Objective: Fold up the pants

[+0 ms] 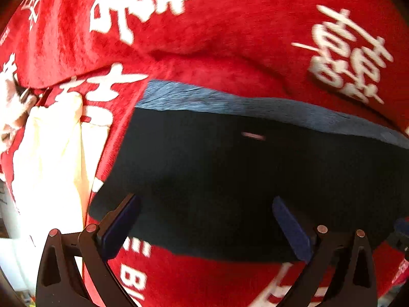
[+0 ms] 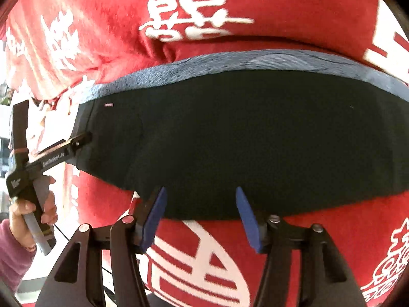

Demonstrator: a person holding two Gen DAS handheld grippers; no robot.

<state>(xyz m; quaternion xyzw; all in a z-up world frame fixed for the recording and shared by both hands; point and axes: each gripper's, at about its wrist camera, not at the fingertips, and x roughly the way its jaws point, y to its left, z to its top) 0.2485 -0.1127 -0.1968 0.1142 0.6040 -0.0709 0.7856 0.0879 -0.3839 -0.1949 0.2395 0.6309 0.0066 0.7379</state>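
Observation:
Dark navy pants (image 1: 242,174) lie folded into a long band on a red blanket (image 1: 230,38), with a lighter blue-grey strip along their far edge. My left gripper (image 1: 207,204) hovers open over the pants' near-left part, with nothing pinched between its blue pads (image 1: 291,227). In the right wrist view the same pants (image 2: 242,140) stretch across the frame. My right gripper (image 2: 200,197) stands open above their near edge, its pads (image 2: 153,217) clear of the cloth. The left gripper (image 2: 84,138) shows there at the pants' left end.
The red blanket (image 2: 281,5) carries large white characters and bulges in folds behind the pants. A cream cloth (image 1: 51,153) lies at the left. A hand in a purple sleeve (image 2: 15,243) holds the left gripper's handle.

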